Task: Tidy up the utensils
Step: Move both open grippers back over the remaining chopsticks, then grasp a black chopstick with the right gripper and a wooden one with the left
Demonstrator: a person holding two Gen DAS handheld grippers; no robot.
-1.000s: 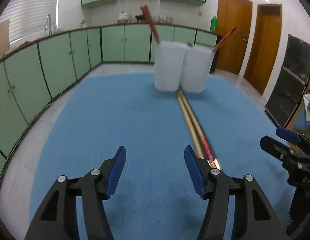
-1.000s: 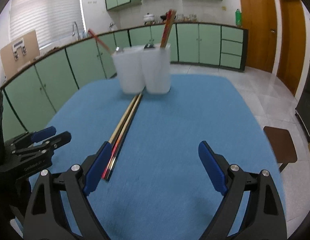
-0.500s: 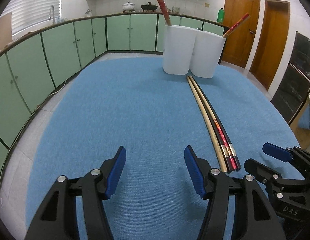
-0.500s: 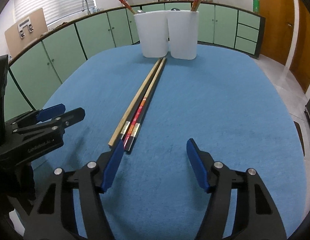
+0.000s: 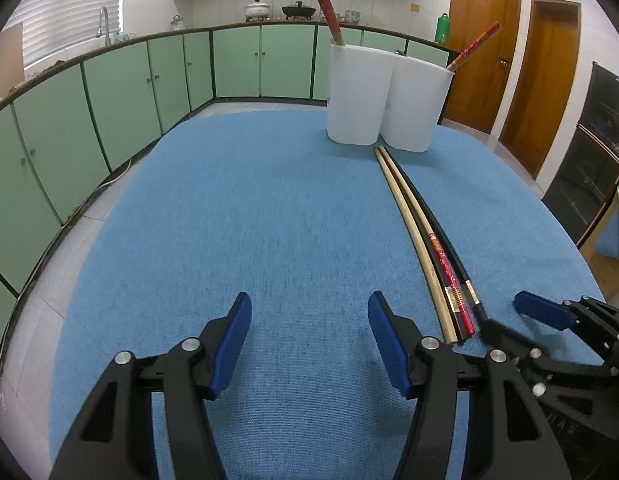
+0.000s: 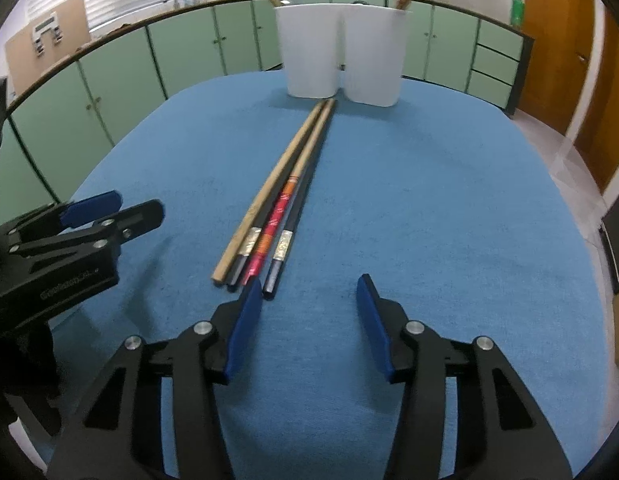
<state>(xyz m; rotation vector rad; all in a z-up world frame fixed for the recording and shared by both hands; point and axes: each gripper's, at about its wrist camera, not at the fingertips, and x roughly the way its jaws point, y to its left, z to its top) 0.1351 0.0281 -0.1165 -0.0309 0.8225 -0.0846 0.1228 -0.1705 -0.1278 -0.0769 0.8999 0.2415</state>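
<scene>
A bundle of chopsticks [image 6: 276, 216] lies on the blue cloth [image 6: 429, 200], near ends just beside the right gripper [image 6: 309, 300], which is held wide and empty. One stick should be singled out (the left gripper [image 5: 309, 320], also wide, could steady the rest) for the far white cups [image 6: 341, 52].

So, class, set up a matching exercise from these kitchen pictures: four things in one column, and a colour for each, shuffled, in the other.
Things:
1. tablecloth
2. holders
3. cupboard doors
4. door

Colours:
A. white
B. brown wood
C. blue
D. pale green

Pairs: 1-C, 2-A, 3-D, 4-B
</scene>
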